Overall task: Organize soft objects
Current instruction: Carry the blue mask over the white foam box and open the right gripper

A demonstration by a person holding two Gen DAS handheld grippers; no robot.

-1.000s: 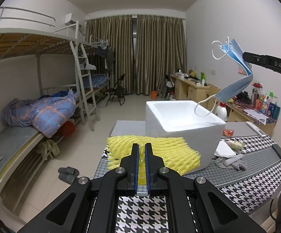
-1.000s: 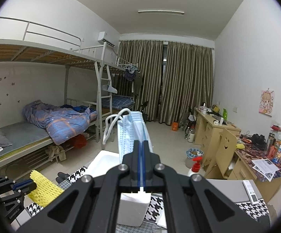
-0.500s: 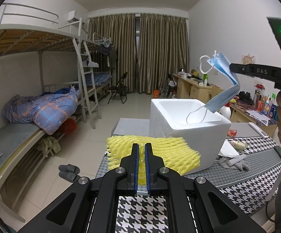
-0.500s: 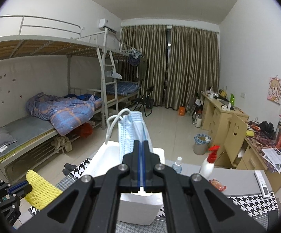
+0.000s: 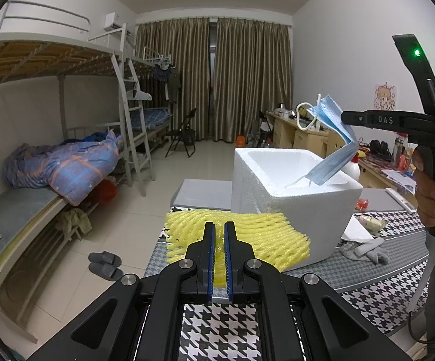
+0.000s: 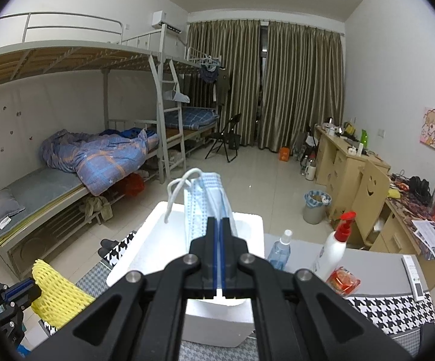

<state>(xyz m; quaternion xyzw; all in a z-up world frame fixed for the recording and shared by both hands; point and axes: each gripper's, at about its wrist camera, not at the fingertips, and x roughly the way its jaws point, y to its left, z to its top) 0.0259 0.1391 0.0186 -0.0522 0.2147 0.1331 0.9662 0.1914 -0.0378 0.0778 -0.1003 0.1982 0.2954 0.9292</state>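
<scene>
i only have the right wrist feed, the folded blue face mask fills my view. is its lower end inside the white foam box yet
Observer: The left wrist view shows the blue face mask hanging from the right gripper, with its lower edge dipping just past the rim of the white foam box.
Operator: and the loose ear loop
Observer: One white ear loop sticks up above the right gripper; the other trails down into the box.
Operator: whats the left gripper doing
Observer: The left gripper is shut on the yellow foam net, which is beside the box's front wall.
</scene>
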